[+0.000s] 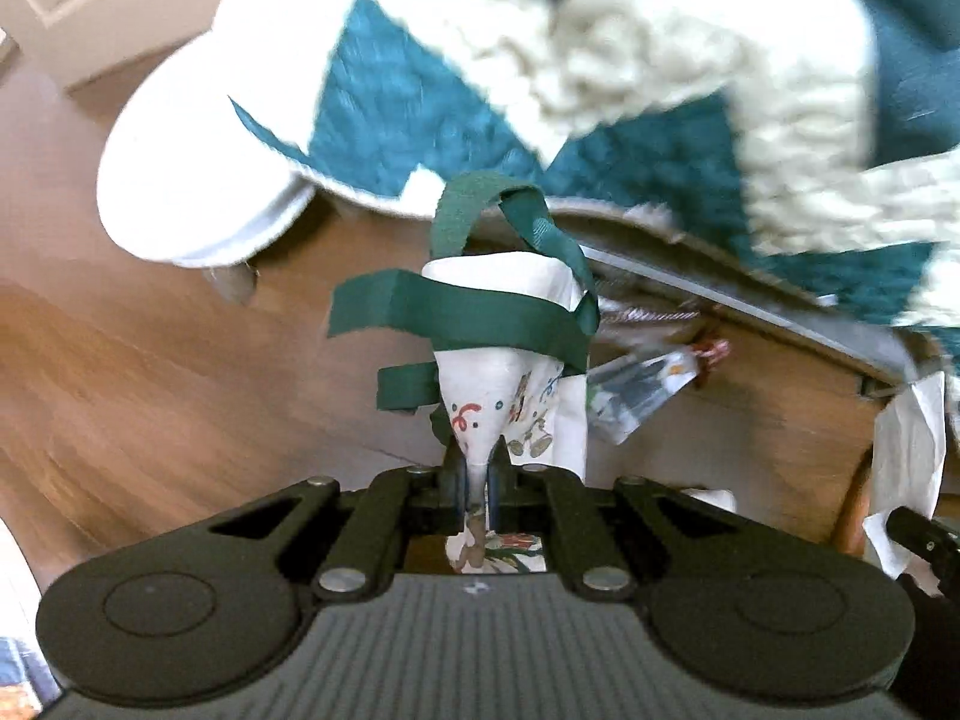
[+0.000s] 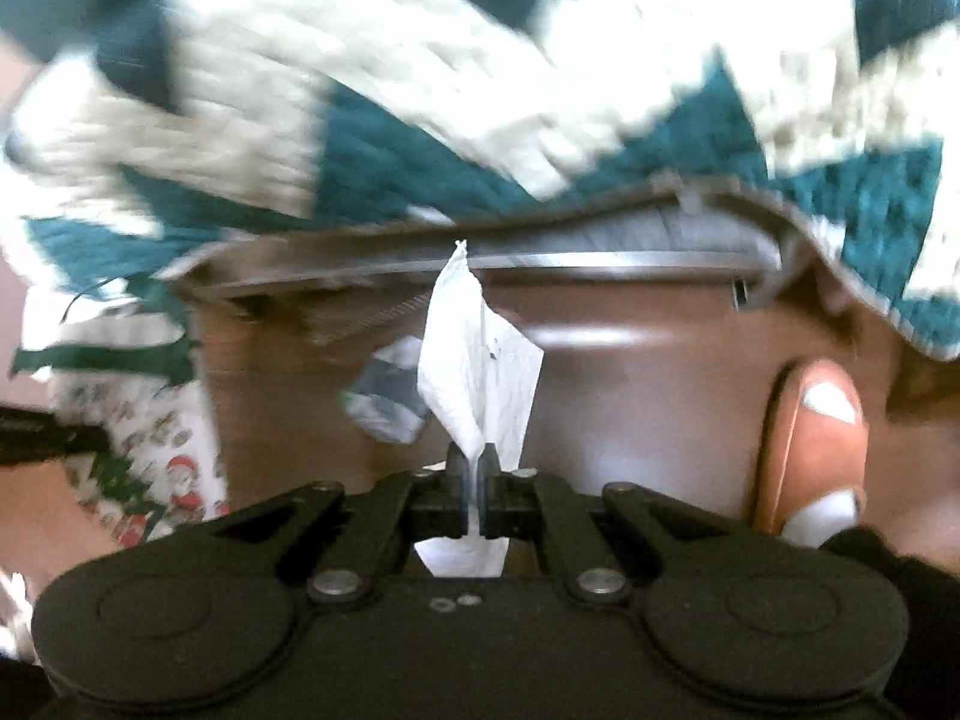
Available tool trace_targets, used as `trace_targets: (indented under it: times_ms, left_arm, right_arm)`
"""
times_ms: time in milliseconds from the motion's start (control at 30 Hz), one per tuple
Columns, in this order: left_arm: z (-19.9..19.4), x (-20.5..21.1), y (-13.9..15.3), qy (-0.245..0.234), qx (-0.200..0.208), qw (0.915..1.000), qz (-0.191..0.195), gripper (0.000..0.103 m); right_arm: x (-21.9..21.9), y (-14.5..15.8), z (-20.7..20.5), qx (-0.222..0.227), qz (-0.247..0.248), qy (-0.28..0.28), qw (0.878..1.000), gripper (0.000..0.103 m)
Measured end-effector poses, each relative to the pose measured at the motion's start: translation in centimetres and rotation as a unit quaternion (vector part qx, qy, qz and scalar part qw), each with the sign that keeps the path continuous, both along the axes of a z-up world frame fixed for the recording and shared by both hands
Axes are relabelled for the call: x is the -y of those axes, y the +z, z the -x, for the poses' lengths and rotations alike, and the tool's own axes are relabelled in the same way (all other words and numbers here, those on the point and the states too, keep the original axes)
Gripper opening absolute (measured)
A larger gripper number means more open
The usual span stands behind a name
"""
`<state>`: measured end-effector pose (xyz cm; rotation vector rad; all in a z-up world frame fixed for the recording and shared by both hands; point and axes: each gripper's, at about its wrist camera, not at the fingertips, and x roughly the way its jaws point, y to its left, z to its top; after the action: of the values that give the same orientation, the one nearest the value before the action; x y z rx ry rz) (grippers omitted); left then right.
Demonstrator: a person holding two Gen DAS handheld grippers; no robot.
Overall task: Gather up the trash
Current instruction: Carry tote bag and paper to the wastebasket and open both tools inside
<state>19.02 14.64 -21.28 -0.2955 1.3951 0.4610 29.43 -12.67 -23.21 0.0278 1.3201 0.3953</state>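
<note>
Left gripper [image 1: 474, 465]: fingers pressed together, pinching a wad of printed wrapping paper [image 1: 510, 372]. The paper sticks out beyond the fingertips and also shows behind them. Dark green ribbon [image 1: 456, 306] is looped and tangled around the wad, ends hanging loose.

Right gripper [image 2: 474, 468]: fingers pinching a plain white tissue [image 2: 474, 354] at its lower end; the sheet fans out past the tips to a twisted point.

Below both: brown wood floor [image 1: 120, 360]. A crumpled wrapper [image 1: 636, 390] lies on it, well apart from both pairs of fingers.

A teal and cream quilt [image 1: 600, 78] drapes over a bed edge with a metal rail [image 2: 600, 267] across the upper frame. Both views blurred.
</note>
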Motion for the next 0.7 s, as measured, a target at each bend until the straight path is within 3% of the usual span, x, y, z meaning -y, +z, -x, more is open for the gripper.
trace_targets:
  times_ms: [200, 367, 567, 700]
  left_arm:
    - [2.8, 1.6, 8.7, -0.009, 0.081, 0.9967, -0.004, 0.006]
    - [4.3, 2.8, 16.0, -0.026, 0.154, 0.9875, -0.018, 0.006]
    - [4.5, 4.2, 24.1, -0.042, 0.240, 0.9694, -0.026, 0.006]
    - [3.4, 5.2, 29.6, -0.065, 0.295, 0.9526, -0.040, 0.006]
  right_arm:
    - [0.8, 9.0, 3.4, 0.088, -0.035, 0.074, 0.993, 0.003]
    - [2.0, 16.1, 5.4, 0.163, -0.053, 0.108, 0.979, 0.003]
    - [3.0, 24.2, 5.2, 0.256, -0.062, 0.119, 0.957, 0.003]
    - [2.8, 28.9, 4.3, 0.308, -0.056, 0.119, 0.942, 0.003]
